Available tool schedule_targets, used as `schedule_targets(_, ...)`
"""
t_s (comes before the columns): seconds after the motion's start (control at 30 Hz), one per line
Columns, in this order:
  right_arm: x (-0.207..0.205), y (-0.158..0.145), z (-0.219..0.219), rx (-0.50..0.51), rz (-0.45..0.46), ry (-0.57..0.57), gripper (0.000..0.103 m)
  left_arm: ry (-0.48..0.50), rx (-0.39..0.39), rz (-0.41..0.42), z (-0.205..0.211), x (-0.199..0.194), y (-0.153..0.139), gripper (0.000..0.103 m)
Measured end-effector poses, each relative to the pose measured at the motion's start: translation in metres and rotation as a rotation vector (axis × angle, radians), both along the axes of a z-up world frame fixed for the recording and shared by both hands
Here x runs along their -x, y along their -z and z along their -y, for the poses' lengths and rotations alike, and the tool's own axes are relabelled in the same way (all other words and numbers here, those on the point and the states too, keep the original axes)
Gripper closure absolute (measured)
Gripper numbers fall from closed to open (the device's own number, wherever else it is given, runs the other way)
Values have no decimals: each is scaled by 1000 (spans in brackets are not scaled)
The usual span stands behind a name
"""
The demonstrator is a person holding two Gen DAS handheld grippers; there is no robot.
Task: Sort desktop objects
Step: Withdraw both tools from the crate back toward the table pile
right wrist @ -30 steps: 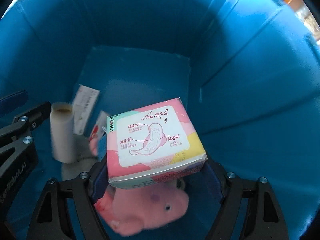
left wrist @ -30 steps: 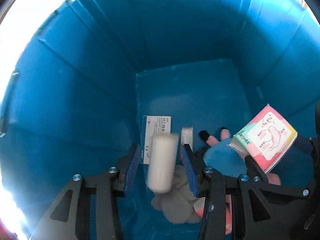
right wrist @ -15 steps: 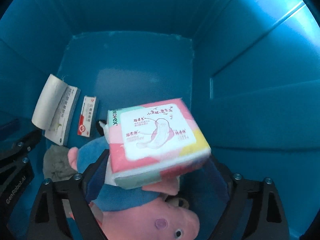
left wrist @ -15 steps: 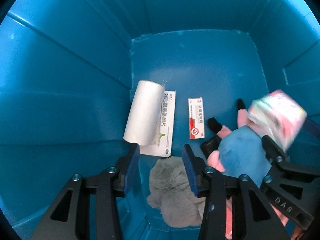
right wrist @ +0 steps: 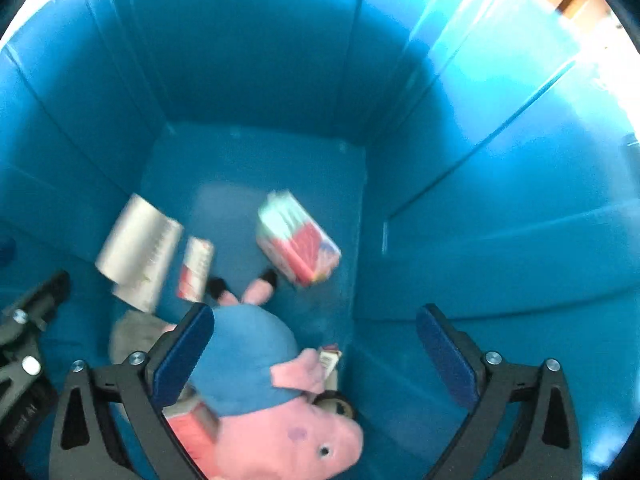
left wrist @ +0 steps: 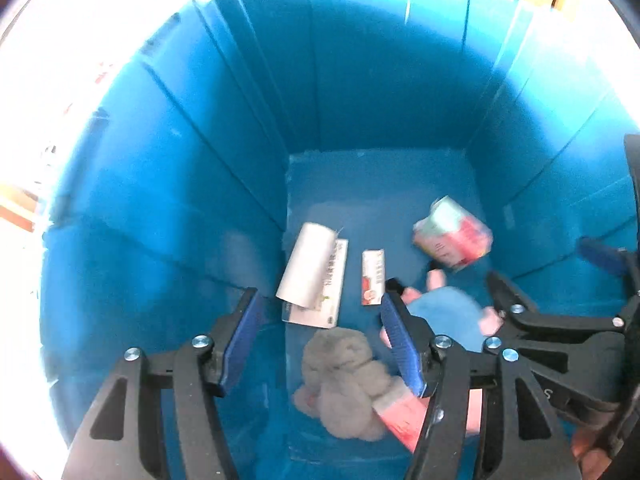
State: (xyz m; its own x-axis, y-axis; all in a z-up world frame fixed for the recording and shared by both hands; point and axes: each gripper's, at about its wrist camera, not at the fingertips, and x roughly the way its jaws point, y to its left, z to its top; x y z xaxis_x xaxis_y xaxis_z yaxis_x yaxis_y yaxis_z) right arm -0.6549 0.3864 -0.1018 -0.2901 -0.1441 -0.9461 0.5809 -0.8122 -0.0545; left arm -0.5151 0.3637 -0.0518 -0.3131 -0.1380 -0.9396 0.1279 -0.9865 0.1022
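Note:
Both grippers point down into a deep blue bin (left wrist: 192, 208) (right wrist: 480, 240). My left gripper (left wrist: 320, 320) has its jaws opening with nothing between them; the white roll (left wrist: 306, 270) (right wrist: 134, 240) lies on the bin floor against the left wall. My right gripper (right wrist: 312, 336) is wide and still opening, also holding nothing. The pink and mint pad pack (right wrist: 298, 240) (left wrist: 452, 238) lies loose on the floor. A pink pig plush in a blue dress (right wrist: 256, 380) (left wrist: 444, 312) lies under the right gripper.
On the bin floor lie a white medicine box (left wrist: 330, 292) under the roll, a small red-and-white box (left wrist: 372, 276) (right wrist: 194, 270), a grey plush (left wrist: 344, 376) and a red packet (left wrist: 400, 416). The bin walls rise steeply all around.
The left gripper let the white roll fall to the floor, and the right gripper dropped the pad pack. Both grippers then opened wider and rose toward the bin's rim.

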Motion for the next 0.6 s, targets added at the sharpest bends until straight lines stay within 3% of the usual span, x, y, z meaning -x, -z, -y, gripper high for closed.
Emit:
schedule_targets(0.13, -25, -56, -16, 117, -63, -8, 0, 4, -3, -144, 9, -38, -55, 29)
schedule_targets(0.27, -61, -92, -25, 162, -169, -14, 0, -13, -41, -284, 24, -84, -100, 28)
schedule_targets(0.43, -126, -130, -45, 277, -261, -44, 0, -45, -40, -448, 42, -147, -133, 21)
schedule_targets(0.6, -194, -143, -49, 410, -315, -67, 0, -115, -3, -604, 69, -217, -147, 11)
